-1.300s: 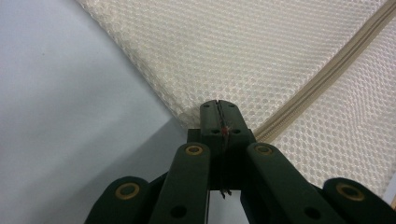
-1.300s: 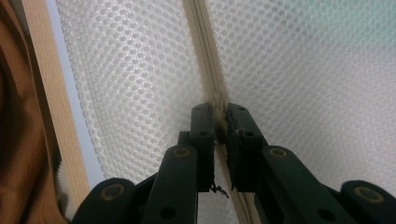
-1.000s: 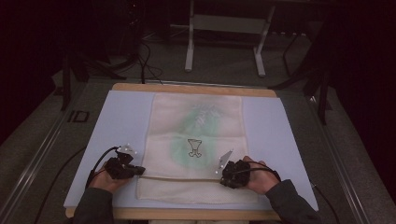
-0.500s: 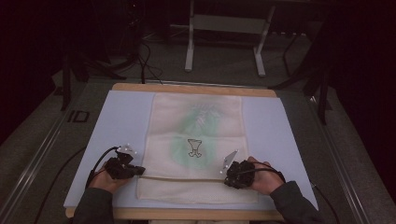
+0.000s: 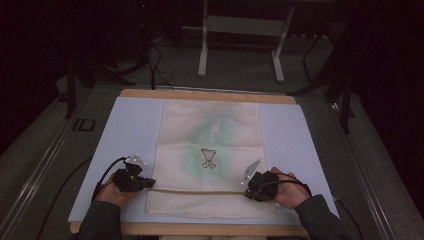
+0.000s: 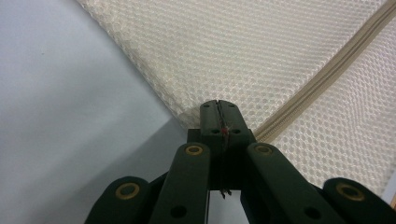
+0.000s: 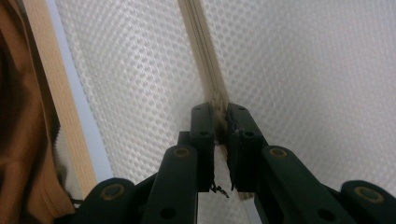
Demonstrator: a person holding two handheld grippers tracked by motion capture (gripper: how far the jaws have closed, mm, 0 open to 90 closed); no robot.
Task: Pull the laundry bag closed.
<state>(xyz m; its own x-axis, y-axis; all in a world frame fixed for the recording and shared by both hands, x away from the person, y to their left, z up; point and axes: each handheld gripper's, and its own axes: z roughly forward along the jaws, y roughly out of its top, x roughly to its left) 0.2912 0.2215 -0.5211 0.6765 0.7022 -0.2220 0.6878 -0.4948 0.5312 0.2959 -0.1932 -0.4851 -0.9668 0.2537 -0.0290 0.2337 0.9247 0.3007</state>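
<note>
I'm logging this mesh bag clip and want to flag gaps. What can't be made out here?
- Zipper pull on the mesh bag: in the high view the zipper is too thin to show it.
- What the left gripper pinches: its shut jaws cover it.
- Zipper end at the right gripper: hidden between the jaws.
- Green item inside the bag: blurred by the mesh.

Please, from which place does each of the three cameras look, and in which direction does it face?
High view: above the person's side, facing forward and down on the table; both forearms, left gripper and right gripper show.
Left gripper view: rides the left gripper, looks along its shut jaws at the mesh bag edge.
Right gripper view: rides the right gripper, looks along its jaws, which pinch the zipper.
Shared: both gripper views show the mesh bag and its zipper, as does the high view.
</note>
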